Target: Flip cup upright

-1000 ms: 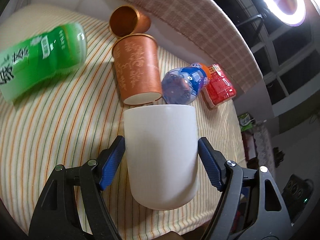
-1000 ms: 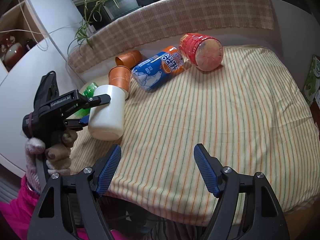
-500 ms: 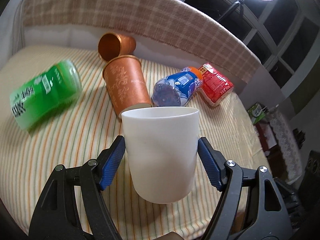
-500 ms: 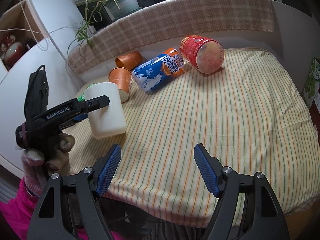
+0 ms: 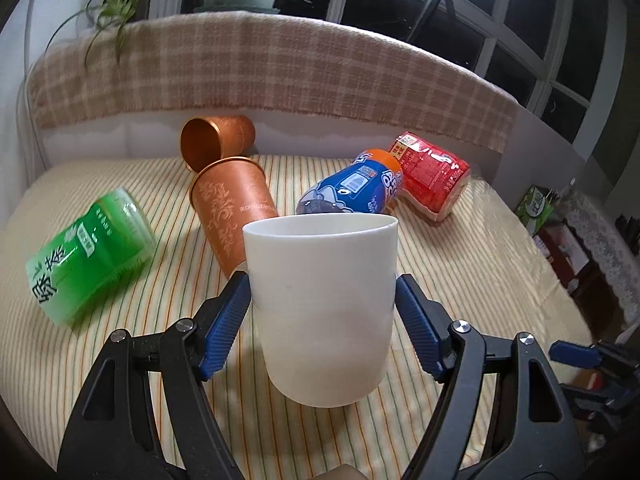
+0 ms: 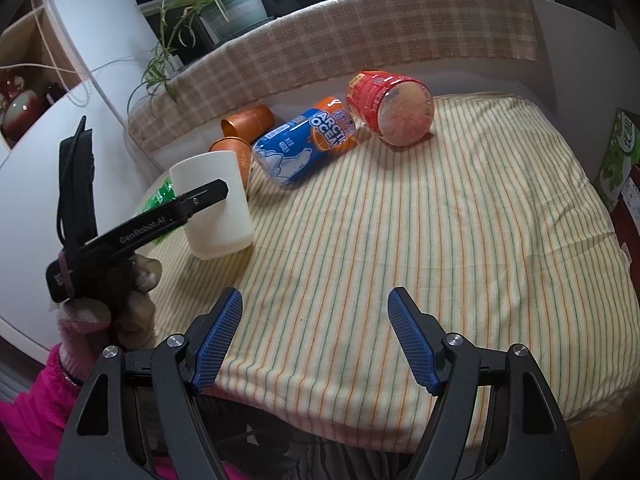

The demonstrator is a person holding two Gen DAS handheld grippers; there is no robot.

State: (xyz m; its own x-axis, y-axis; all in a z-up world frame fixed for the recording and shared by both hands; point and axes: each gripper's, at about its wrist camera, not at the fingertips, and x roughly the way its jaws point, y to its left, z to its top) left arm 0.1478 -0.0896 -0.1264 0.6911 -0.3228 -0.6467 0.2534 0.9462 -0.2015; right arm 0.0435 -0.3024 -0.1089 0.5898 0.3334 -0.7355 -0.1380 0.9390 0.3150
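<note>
A plain white cup (image 5: 324,308) sits between the blue pads of my left gripper (image 5: 323,312), mouth up and nearly upright, its base just above the striped tablecloth (image 5: 460,264). The pads press its sides. In the right wrist view the same cup (image 6: 218,216) is held at the table's left edge, leaning slightly, with the left gripper's black arm across it. My right gripper (image 6: 314,336) is open and empty above the table's near edge.
Lying on the cloth: a green bottle (image 5: 88,256), two copper cups (image 5: 232,208) (image 5: 216,140), a blue bottle (image 5: 352,188) and a red cup-noodle tub (image 5: 432,176). A plaid-covered backrest (image 5: 280,76) runs behind. A white cabinet (image 6: 36,184) stands left.
My left gripper has rotated the white cup from tilted forward to nearly upright, mouth up, and lowered it toward the cloth. The right gripper has stayed still.
</note>
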